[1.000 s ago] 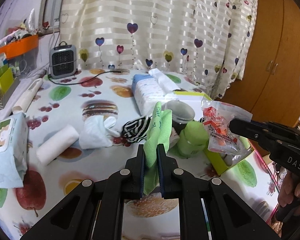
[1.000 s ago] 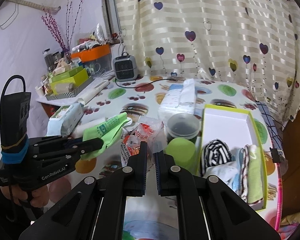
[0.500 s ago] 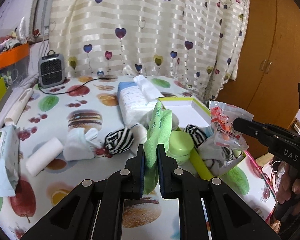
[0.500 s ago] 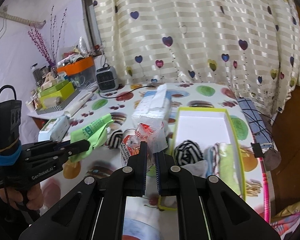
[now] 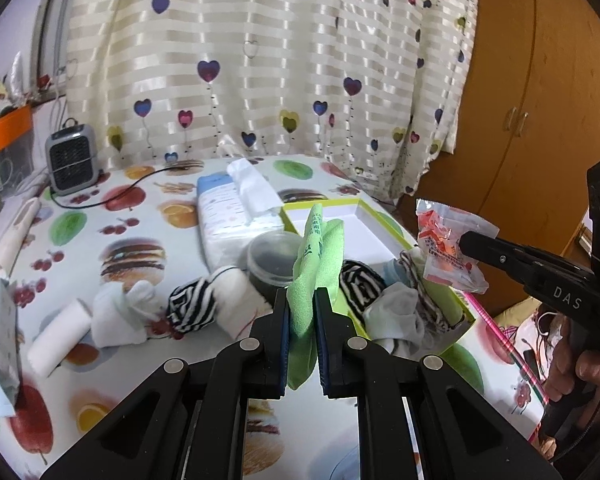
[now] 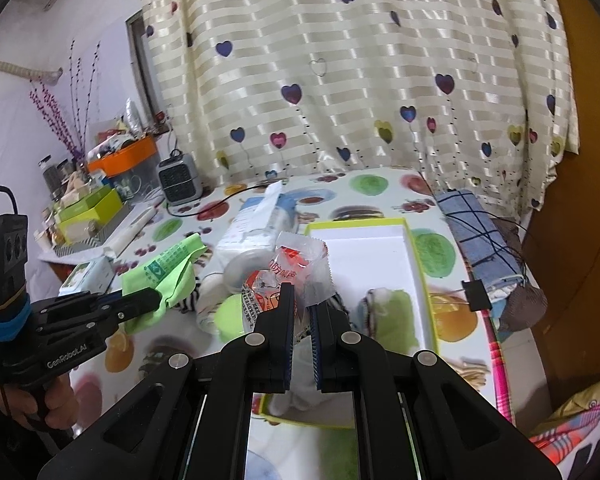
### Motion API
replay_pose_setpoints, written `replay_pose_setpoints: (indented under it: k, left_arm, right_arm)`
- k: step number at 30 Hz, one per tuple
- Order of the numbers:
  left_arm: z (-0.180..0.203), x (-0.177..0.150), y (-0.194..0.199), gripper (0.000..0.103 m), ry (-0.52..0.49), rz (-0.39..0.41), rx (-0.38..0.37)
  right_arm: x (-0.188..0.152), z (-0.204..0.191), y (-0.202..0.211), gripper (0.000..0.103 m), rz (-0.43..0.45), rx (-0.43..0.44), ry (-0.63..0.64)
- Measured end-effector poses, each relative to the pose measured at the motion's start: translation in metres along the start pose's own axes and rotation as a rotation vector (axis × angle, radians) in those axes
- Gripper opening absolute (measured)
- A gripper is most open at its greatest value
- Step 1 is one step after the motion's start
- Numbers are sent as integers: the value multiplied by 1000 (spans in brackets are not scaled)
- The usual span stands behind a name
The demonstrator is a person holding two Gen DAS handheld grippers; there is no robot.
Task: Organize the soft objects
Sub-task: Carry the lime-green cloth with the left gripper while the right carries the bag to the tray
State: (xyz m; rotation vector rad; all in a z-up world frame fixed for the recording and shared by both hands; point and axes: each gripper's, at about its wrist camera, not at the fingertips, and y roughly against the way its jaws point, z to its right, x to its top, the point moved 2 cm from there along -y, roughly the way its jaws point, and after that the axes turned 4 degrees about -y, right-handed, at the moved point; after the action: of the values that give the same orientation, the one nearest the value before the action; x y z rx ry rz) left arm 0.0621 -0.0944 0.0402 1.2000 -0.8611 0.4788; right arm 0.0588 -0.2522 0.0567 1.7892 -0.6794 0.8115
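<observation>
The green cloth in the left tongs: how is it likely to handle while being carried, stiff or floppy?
Probably floppy: the green cloth folds over above the left tongs and hangs limp below them. Likely light, since a narrow pinch seems to hold the whole piece up. It may snag or drag on the box contents when lowered, because loose ends trail on both sides.

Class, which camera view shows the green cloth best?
The right wrist view: the green cloth shows its printed face unfolded, sticking out of the left gripper. The left wrist view shows the cloth edge-on, partly hidden between that gripper's fingers.
</observation>
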Motion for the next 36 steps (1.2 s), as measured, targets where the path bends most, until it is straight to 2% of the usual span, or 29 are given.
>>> replay_pose_setpoints:
  k: [13, 29, 36]
  left_arm:
    - [20, 14, -26, 11, -28, -23, -29]
    - [26, 24, -60, 11, -33, -67, -25]
    - [35, 31, -81, 11, -39, -88, -32]
  right_arm:
    - [9, 32, -16, 8, -4, -25, -42]
    - [15, 58, -82, 8, -100, -28, -72]
    - [22, 78, -96, 8, -104, -56, -107]
